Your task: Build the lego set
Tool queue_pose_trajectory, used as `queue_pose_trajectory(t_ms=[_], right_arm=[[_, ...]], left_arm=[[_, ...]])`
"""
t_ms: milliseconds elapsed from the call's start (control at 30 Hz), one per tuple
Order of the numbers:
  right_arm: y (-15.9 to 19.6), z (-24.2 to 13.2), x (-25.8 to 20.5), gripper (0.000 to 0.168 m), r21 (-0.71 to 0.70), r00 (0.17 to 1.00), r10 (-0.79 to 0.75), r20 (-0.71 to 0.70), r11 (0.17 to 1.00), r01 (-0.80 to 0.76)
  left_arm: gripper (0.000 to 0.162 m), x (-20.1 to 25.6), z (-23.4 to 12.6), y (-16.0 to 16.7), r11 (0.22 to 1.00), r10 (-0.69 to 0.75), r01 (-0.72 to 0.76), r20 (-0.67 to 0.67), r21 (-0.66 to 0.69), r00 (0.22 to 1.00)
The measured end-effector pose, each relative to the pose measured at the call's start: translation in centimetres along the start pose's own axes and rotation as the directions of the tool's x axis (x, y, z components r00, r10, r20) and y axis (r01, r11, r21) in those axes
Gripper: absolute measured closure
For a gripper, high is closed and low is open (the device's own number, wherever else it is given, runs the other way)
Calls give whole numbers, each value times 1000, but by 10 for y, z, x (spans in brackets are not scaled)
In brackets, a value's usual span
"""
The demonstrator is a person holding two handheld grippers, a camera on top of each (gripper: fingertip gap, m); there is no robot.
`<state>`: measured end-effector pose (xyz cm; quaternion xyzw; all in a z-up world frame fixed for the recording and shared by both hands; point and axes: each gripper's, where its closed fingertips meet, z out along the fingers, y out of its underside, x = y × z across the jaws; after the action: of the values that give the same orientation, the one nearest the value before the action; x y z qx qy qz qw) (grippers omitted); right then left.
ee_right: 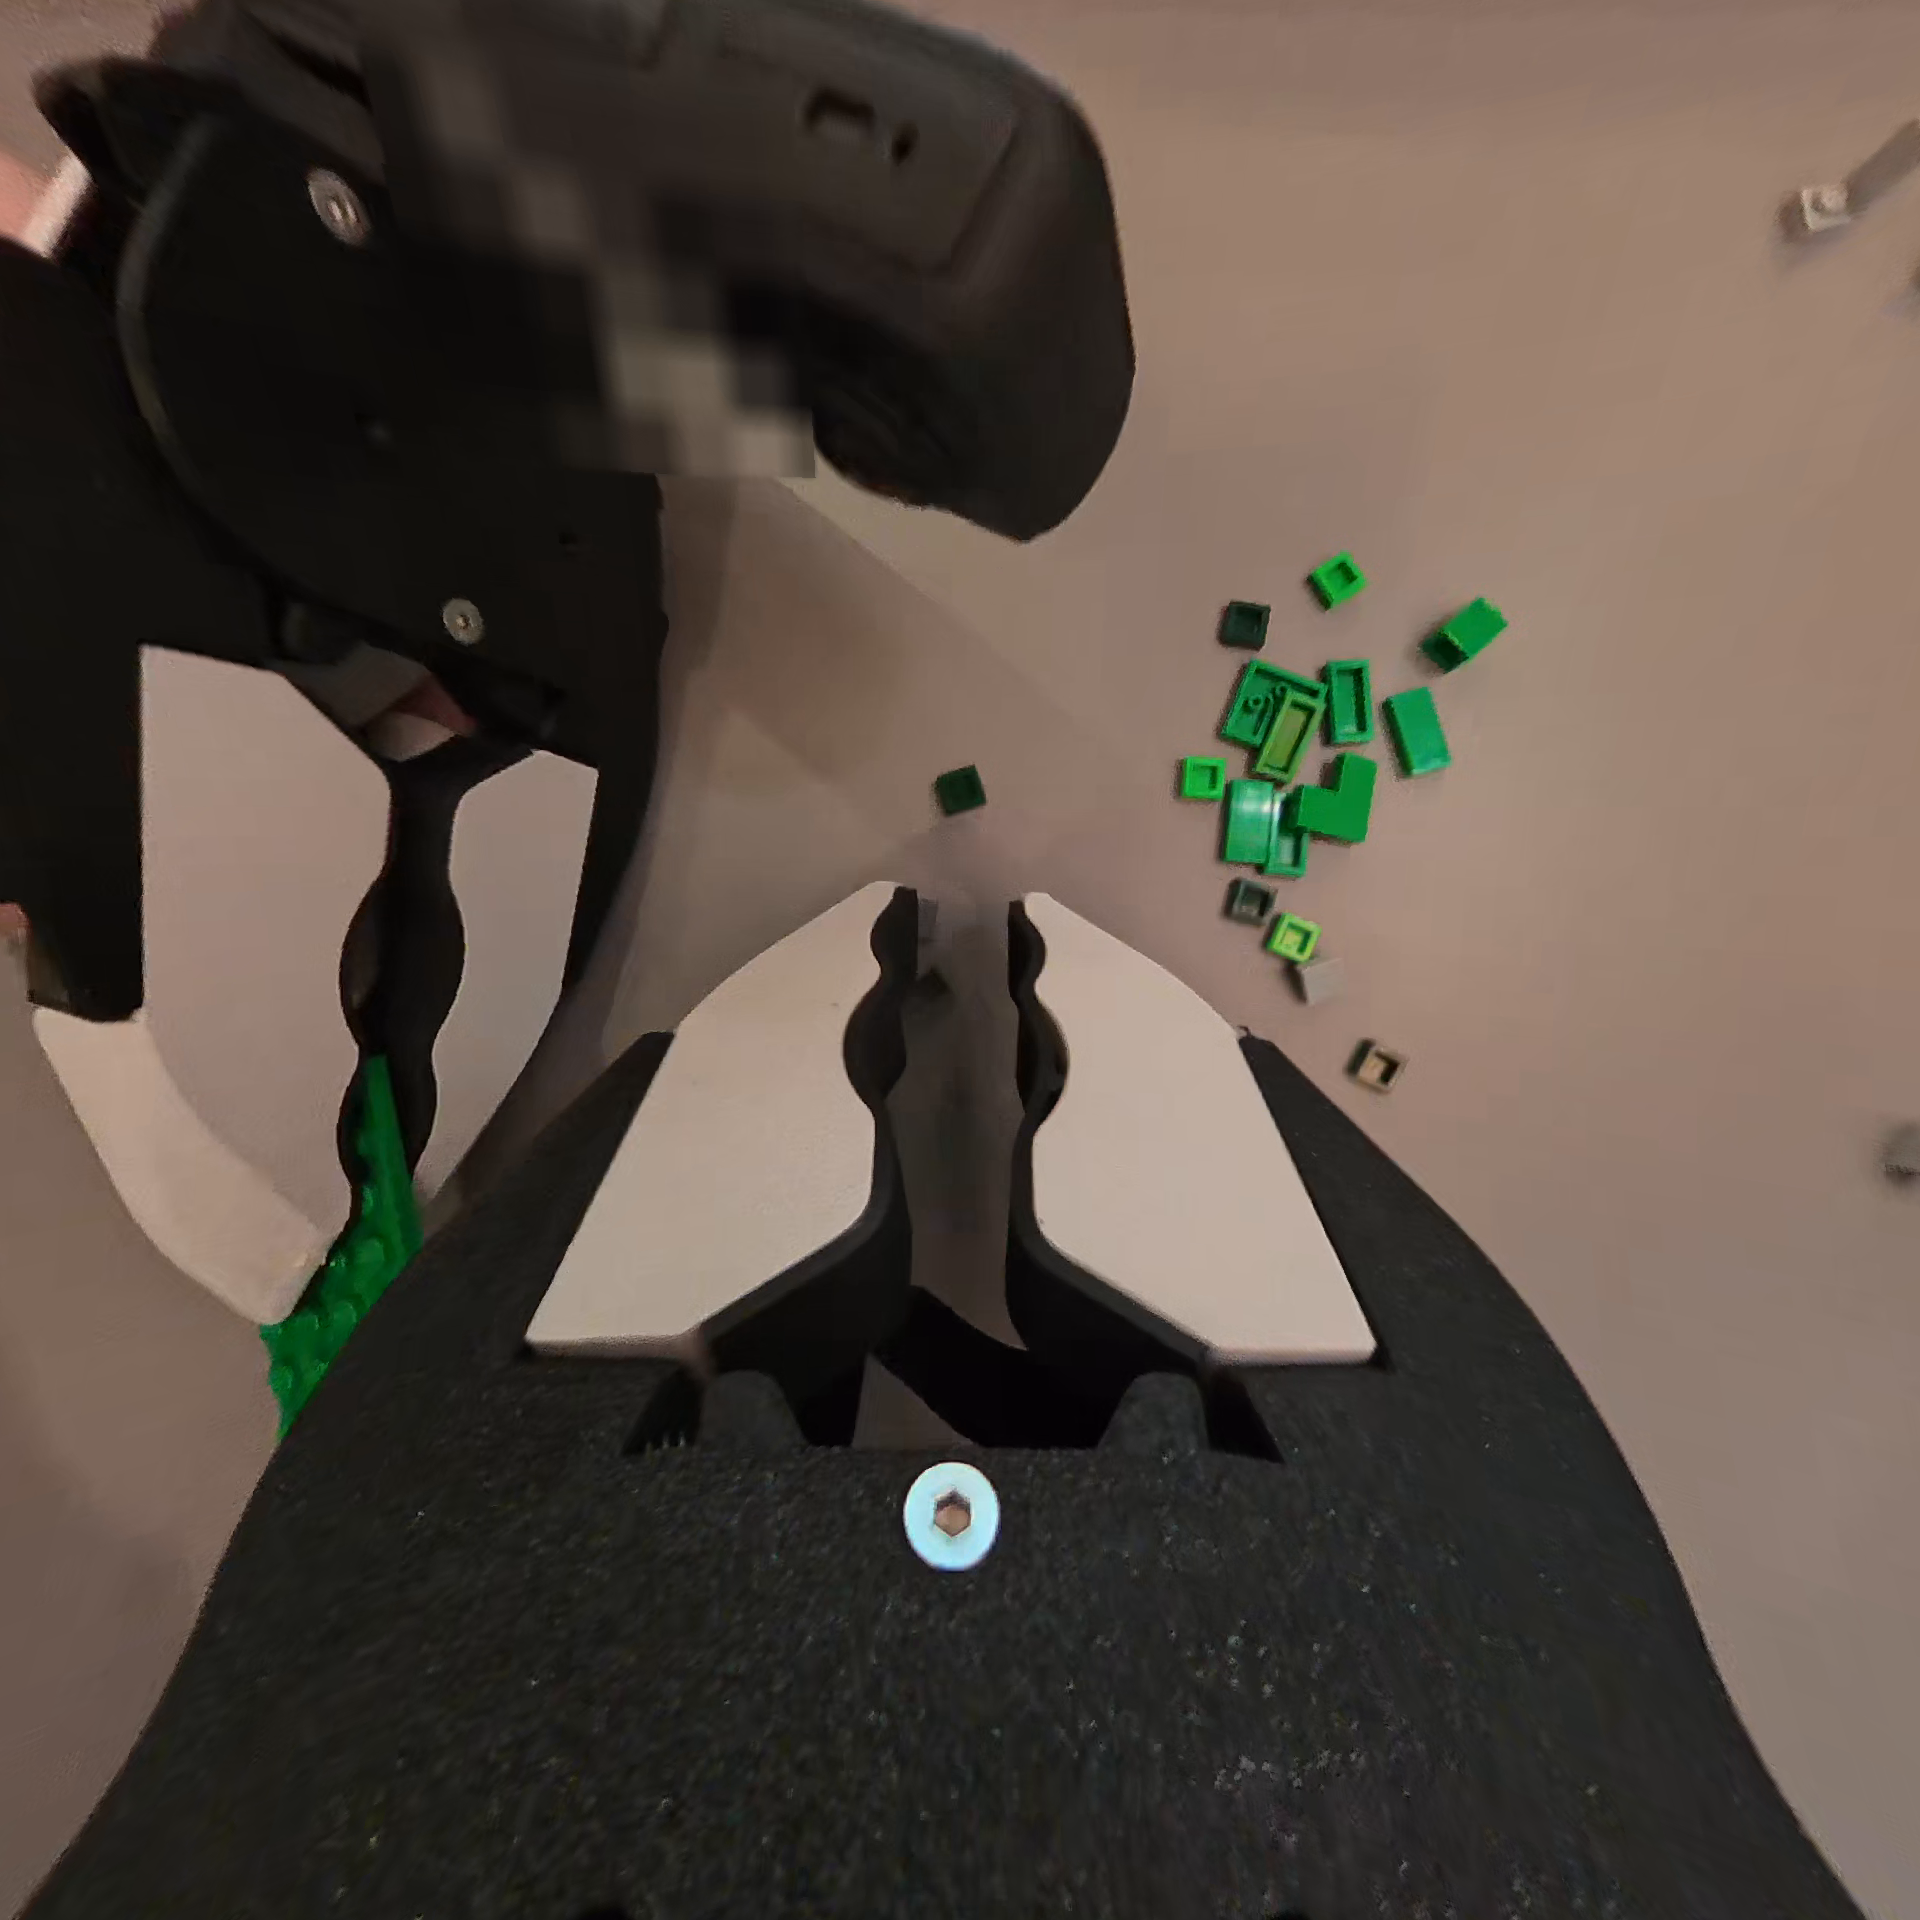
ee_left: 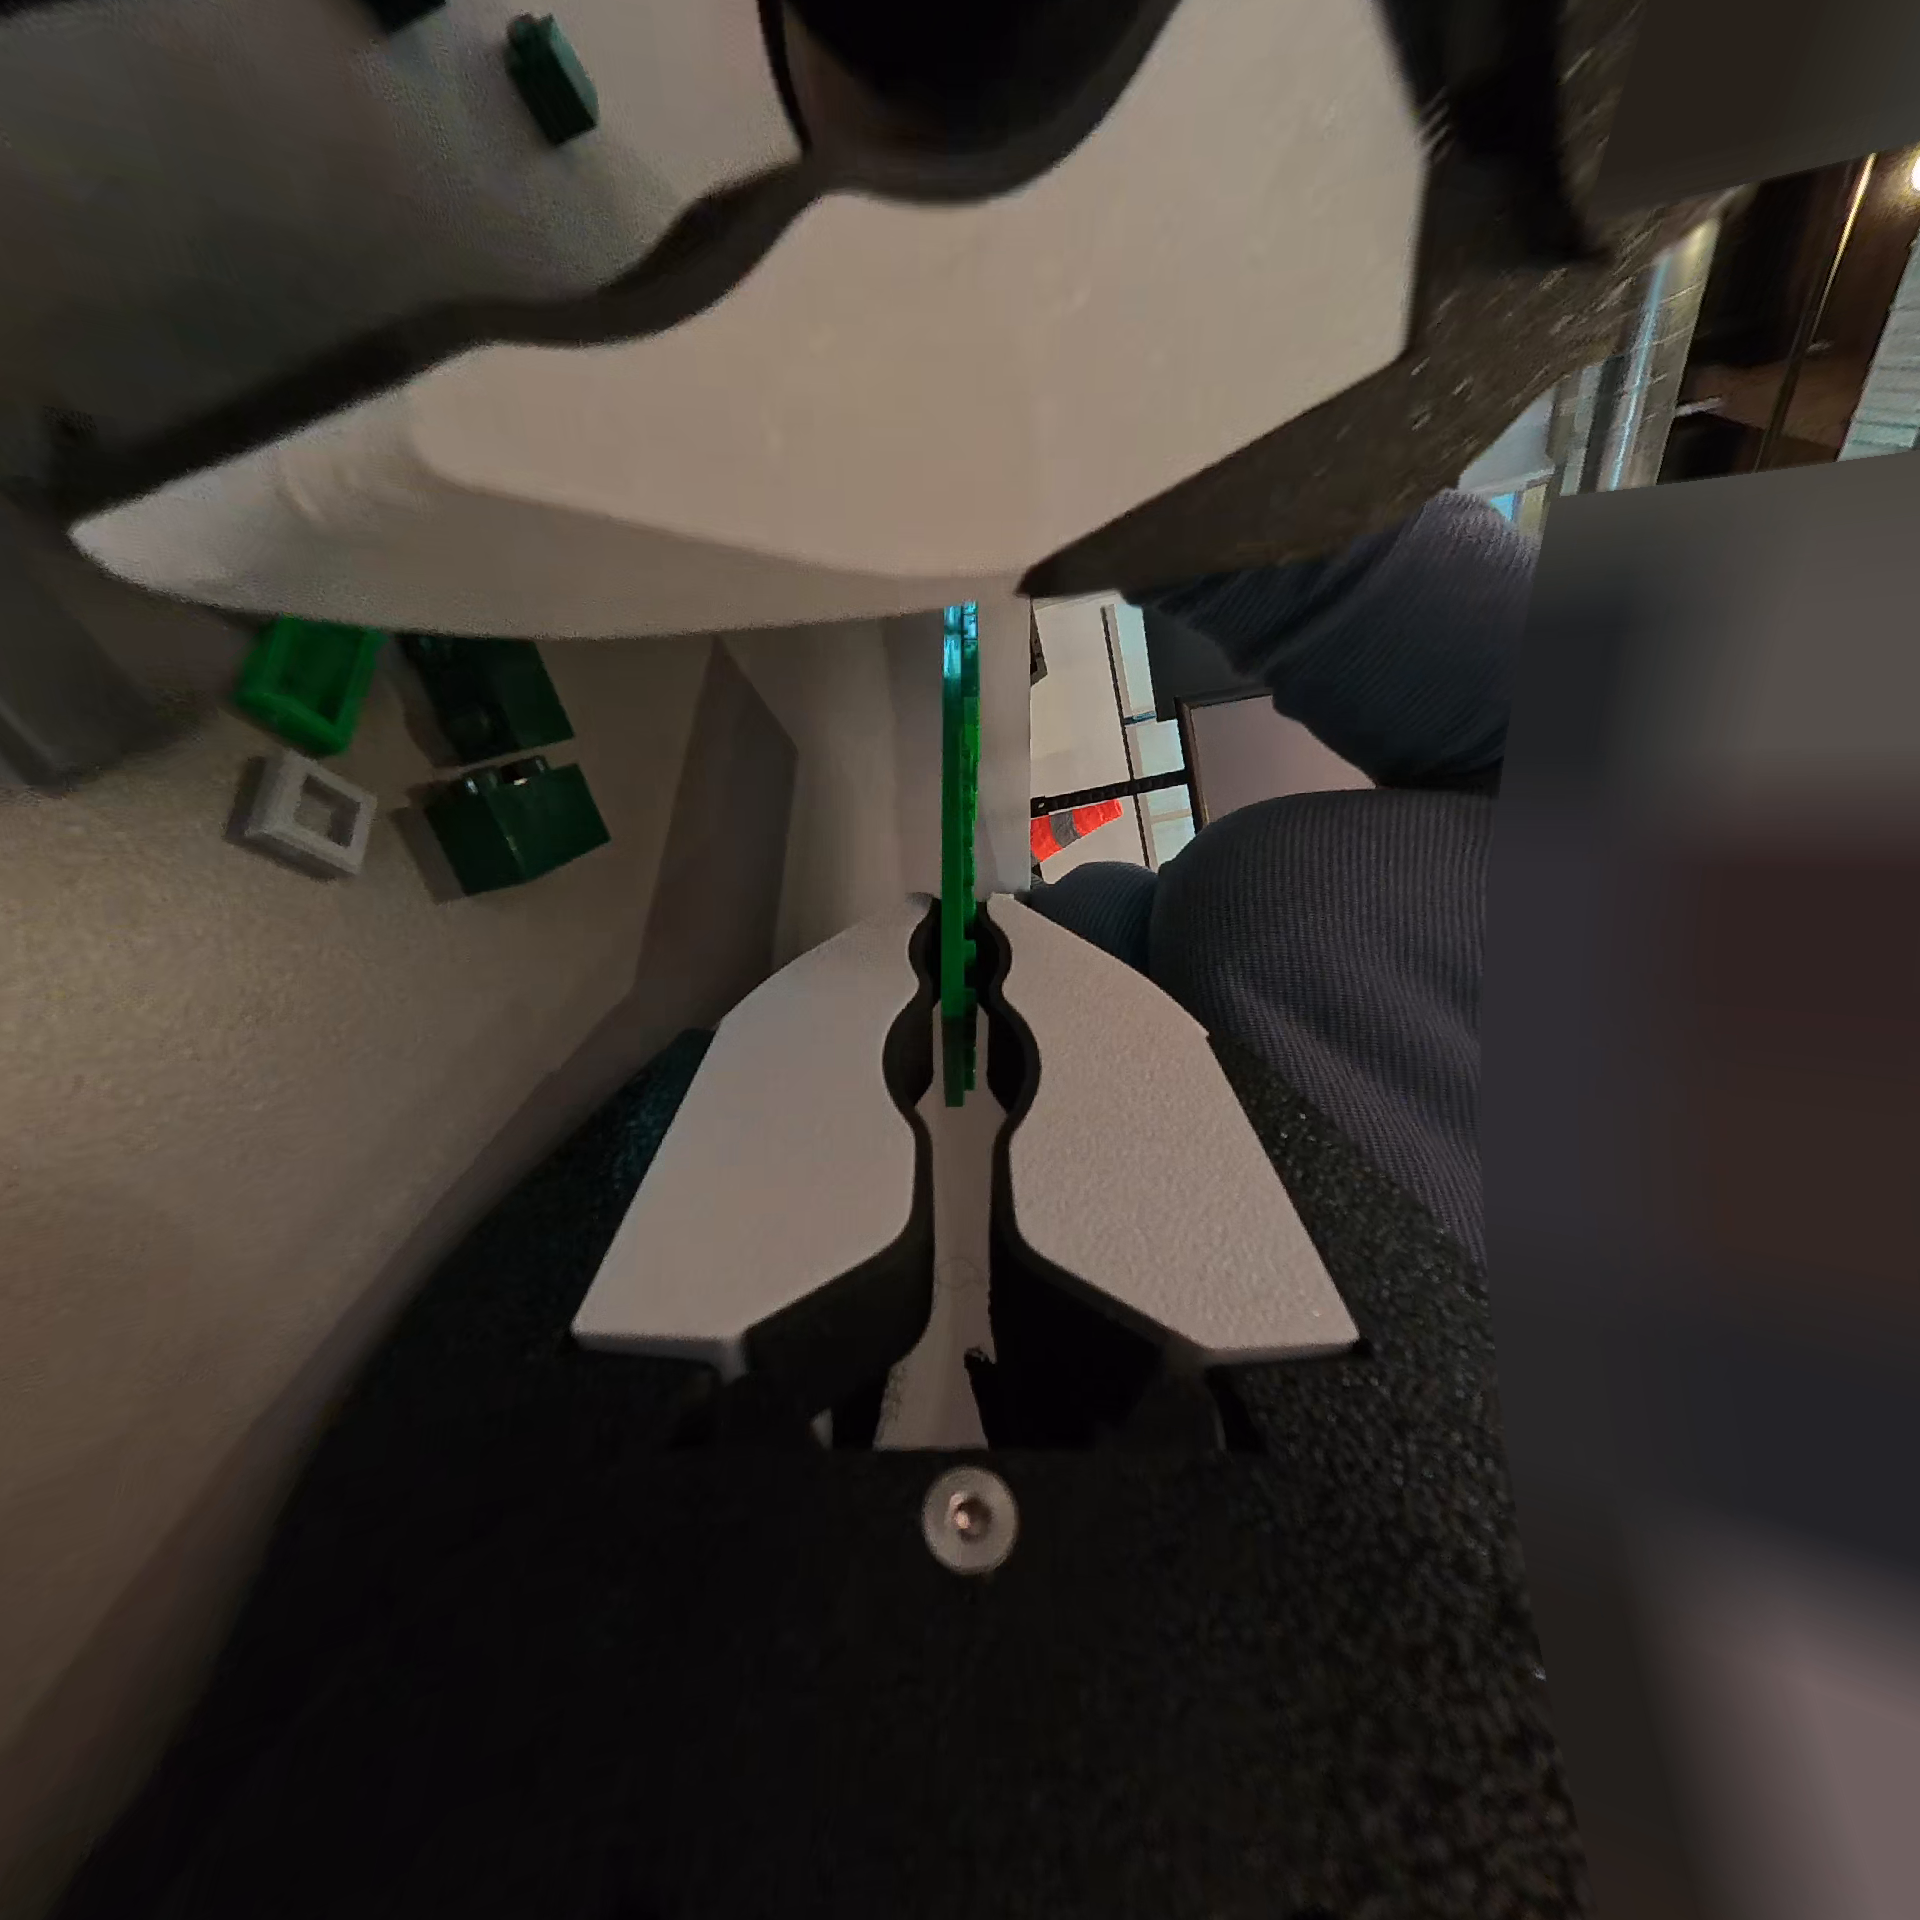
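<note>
My left gripper point(ee_left: 961, 920) is shut on a thin bright green studded plate point(ee_left: 958, 831), seen edge-on and standing up between the fingers. It also shows at the left of the right wrist view point(ee_right: 353, 1278), held above the table by the left gripper point(ee_right: 390, 1039). My right gripper point(ee_right: 961, 914) points down at the table with its jaws a narrow gap apart. A small grey piece point(ee_right: 928, 920) shows against the inner side of its left finger; I cannot tell if it is held. In the left wrist view the right gripper point(ee_left: 644, 281) looms blurred just above the plate.
A cluster of loose green pieces point(ee_right: 1309, 748) lies right of the right gripper, and a single dark green tile point(ee_right: 958, 790) lies just ahead of it. Two dark green bricks point(ee_left: 514, 826), a bright green piece point(ee_left: 307, 681) and a grey square frame point(ee_left: 301, 816) lie to the left. A person's dark sleeve point(ee_left: 1309, 914) is at the right. Spacing between my two grippers at the tips: around 12 cm.
</note>
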<state>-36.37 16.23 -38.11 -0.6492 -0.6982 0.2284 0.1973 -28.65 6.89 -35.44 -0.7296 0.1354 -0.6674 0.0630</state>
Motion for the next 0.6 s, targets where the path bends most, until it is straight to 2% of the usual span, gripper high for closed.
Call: queue_pose_trajectory(t_ms=[33,400,600], right_arm=[[2,1,-2,151,11,1000,6,-16,1000,-6],[5,11,-10,146,-16,990,-48,-134,999,47],[5,12,-13,152,-35,993,-74,-94,997,71]], left_arm=[[157,0,0,0,1000,0,0,1,0,1000],[157,0,0,0,1000,1,-1,2,0,1000],[157,0,0,0,1000,1,-1,3,-1,1000]])
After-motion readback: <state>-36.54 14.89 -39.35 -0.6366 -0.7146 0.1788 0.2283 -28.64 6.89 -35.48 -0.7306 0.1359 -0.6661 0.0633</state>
